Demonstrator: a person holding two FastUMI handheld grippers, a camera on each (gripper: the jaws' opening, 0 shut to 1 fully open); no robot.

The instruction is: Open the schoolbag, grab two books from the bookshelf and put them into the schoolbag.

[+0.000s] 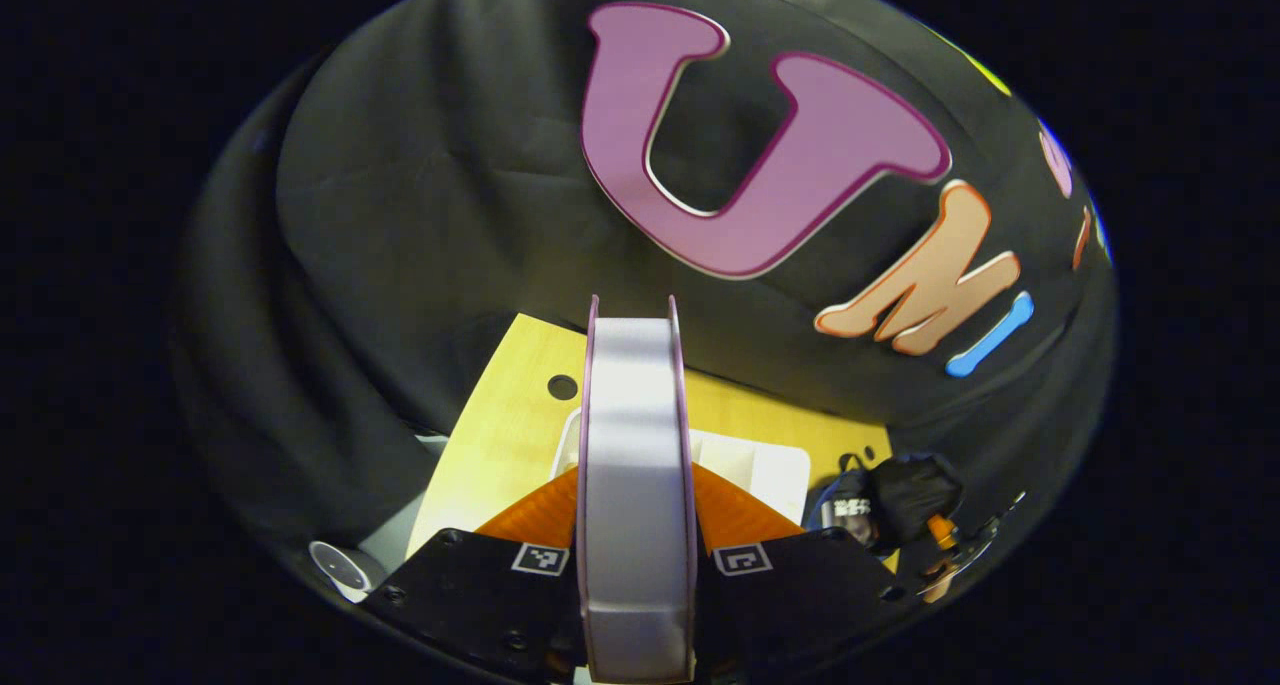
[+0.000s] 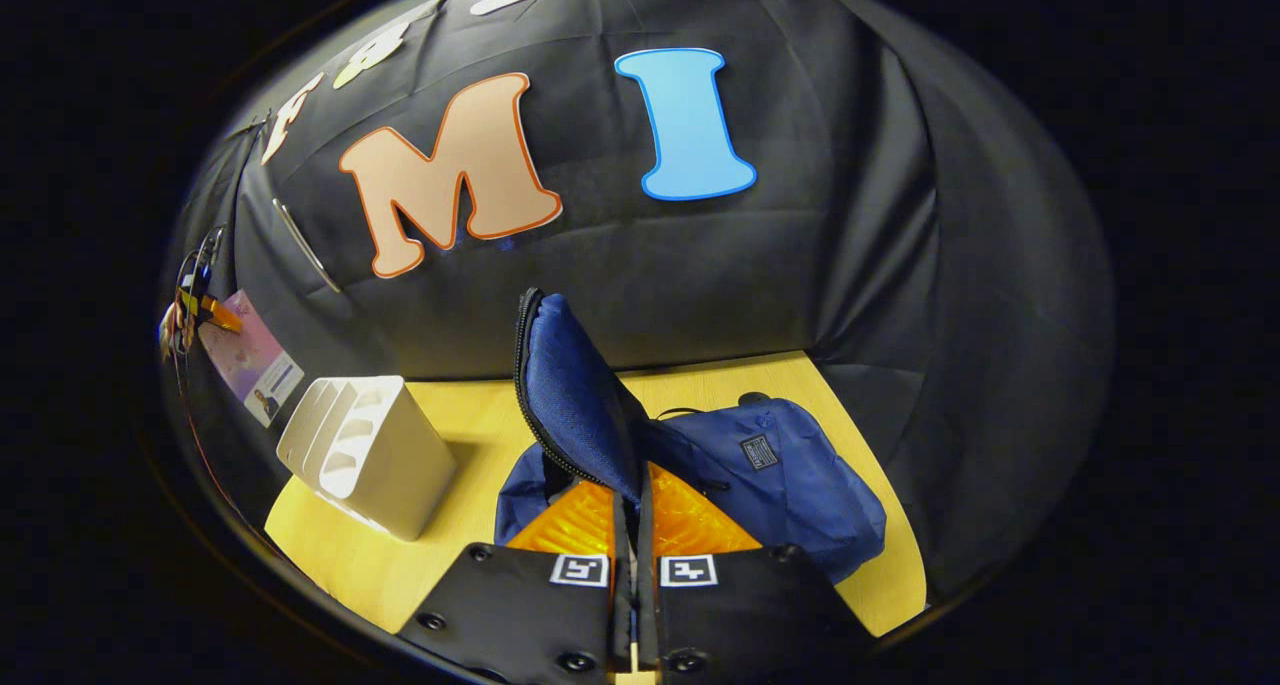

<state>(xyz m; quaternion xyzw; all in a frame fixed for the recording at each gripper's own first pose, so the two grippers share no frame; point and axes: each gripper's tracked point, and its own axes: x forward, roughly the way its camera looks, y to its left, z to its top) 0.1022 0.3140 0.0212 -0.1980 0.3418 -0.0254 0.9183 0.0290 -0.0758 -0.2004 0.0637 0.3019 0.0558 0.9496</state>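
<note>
Left gripper (image 1: pixel 636 525): in the left gripper view, its jaws pinch a thick white-paged book with purple covers (image 1: pixel 634 465), held up on its edge over the yellow wooden table (image 1: pixel 500 435).
Right gripper (image 2: pixel 636 545): in the right gripper view, its jaws press together on the raised flap of the blue cloth schoolbag (image 2: pixel 570 395).
Schoolbag: lies on the table, just right of the white plastic bookshelf (image 2: pixel 365 455).

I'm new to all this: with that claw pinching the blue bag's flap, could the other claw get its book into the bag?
Probably yes. The right claw holds the flap of the schoolbag up, and the left claw grips the book. How wide the opening is cannot be told.
</note>
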